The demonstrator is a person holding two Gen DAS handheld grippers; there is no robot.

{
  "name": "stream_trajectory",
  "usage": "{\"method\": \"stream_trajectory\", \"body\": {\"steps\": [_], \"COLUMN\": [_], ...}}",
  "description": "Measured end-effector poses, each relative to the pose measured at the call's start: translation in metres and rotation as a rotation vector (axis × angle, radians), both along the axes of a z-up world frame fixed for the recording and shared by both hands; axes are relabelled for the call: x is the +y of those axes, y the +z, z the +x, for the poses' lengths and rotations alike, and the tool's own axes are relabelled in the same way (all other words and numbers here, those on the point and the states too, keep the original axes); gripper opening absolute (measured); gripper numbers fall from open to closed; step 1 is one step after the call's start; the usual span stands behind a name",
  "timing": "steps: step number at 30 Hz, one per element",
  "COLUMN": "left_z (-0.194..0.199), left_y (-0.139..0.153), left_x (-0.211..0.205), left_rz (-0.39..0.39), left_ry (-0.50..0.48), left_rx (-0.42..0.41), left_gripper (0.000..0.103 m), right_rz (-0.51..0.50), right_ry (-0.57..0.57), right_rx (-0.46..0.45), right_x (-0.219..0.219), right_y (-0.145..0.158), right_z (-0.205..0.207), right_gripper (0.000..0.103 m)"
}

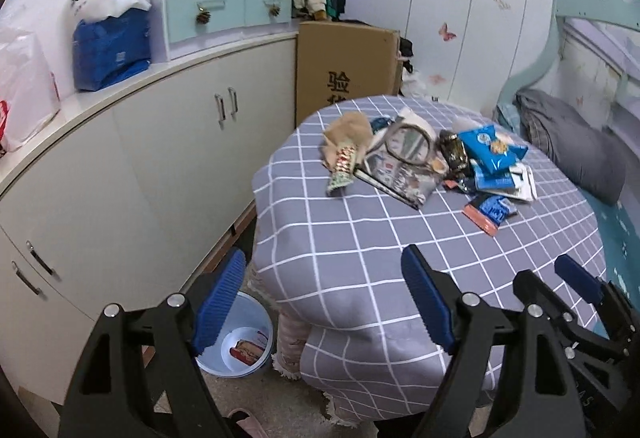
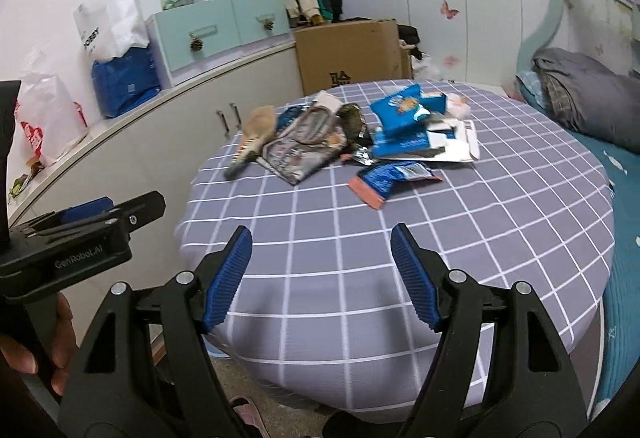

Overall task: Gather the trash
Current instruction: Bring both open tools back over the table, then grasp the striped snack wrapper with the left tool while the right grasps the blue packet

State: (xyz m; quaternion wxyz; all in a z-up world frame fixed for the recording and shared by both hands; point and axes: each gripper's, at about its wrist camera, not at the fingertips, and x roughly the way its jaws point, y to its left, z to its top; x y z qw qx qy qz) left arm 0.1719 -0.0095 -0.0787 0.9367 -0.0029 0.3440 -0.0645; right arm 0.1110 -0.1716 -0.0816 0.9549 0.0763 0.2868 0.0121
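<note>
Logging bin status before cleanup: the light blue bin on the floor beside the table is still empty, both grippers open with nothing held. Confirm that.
Not empty: the left wrist view shows the light blue bin already holding a red wrapper. The rest stands: left gripper and right gripper are open, holding nothing.

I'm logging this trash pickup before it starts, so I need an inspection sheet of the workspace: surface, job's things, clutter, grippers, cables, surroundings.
Surface: table under a grey checked cloth, its near half bare.
Job's things: pile of wrappers on the far half; blue chip bag on top; one blue-and-orange wrapper lies nearest. Blue bin on the floor left of the table, one packet inside.
Clutter: nothing seen besides the pile.
Grippers: left gripper and right gripper both open, empty, short of the pile.
Cables: nothing seen.
Surroundings: cabinet with bags on top, cardboard box, bed on the right.
</note>
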Motion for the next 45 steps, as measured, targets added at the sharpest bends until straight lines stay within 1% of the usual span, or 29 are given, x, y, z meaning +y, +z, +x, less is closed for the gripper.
{"method": "stream_trajectory", "body": {"steps": [4,8,24,29,33,35,36,40,42,45], "left_z": [0.007,0.011,0.030,0.037,0.045,0.050,0.052,0.067,0.075,0.086], "left_y": [-0.006,-0.009,-0.026,-0.032,-0.031,-0.029,-0.029,-0.027,-0.026,-0.027], "left_x": [-0.007,-0.013,-0.025,-0.027,-0.030,-0.029,-0.028,-0.015,-0.009,-0.002], "left_rz": [-0.005,0.010,-0.014,-0.019,-0.026,-0.015,-0.015,-0.021,-0.024,-0.018], "left_ry": [-0.022,-0.025,-0.054,-0.062,-0.076,-0.075,-0.072,-0.026,-0.012,-0.001], "left_rx": [0.026,0.034,0.107,0.119,0.121,0.109,0.107,0.109,0.107,0.105], "left_gripper": [0.079,0.079,0.079,0.079,0.079,0.079,0.079,0.079,0.079,0.079], "right_rz": [0.014,0.020,0.043,0.042,0.064,0.082,0.108,0.177,0.191,0.182], "right_ry": [-0.020,-0.031,-0.076,-0.090,-0.101,-0.101,-0.094,-0.071,-0.073,-0.073], "right_rx": [0.014,0.021,0.065,0.085,0.094,0.098,0.105,0.140,0.171,0.186], "right_x": [-0.009,-0.017,-0.047,-0.053,-0.060,-0.063,-0.065,-0.065,-0.061,-0.055], "right_y": [-0.005,-0.008,-0.020,-0.023,-0.022,-0.021,-0.020,-0.021,-0.023,-0.024], "right_z": [0.001,0.002,0.008,0.012,0.016,0.022,0.027,0.055,0.071,0.090], "right_gripper": [0.072,0.072,0.072,0.072,0.072,0.072,0.072,0.072,0.072,0.072]}}
